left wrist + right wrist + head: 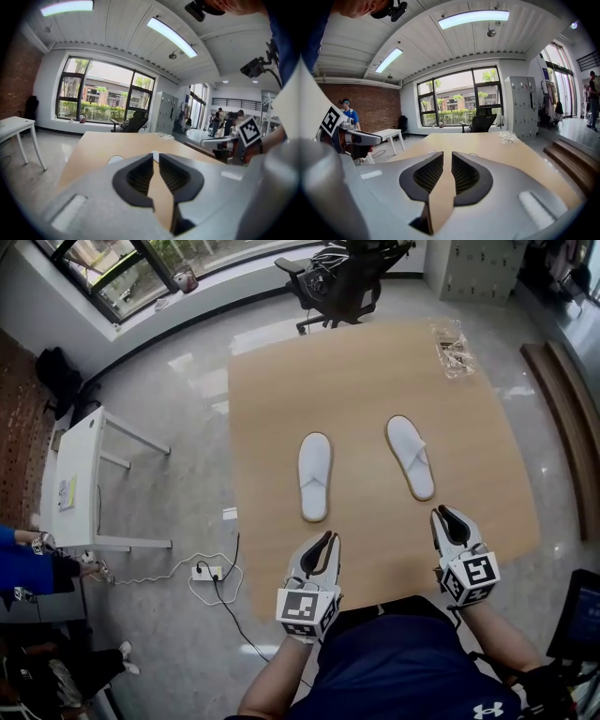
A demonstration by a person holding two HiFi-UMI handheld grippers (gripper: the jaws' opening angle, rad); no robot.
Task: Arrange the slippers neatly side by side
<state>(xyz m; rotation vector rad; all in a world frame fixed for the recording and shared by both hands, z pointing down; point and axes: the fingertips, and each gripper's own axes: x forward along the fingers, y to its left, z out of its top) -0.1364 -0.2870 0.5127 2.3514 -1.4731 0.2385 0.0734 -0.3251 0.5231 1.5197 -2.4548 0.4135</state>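
Table [375, 381] | slippers [315, 476] lie beyond left tool [329, 538], right tool [443, 513], untouched

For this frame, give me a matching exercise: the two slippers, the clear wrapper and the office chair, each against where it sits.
Things:
1. left slipper
2. right slipper
3. clear wrapper
4. office chair

Places:
A. on the floor beyond the far edge of the table
B. at the table's far right corner
C. mid-table, lying straight, ahead of the left gripper
D. mid-table, lying at a slant, ahead of the right gripper

Pairs: 1-C, 2-D, 3-B, 4-A.
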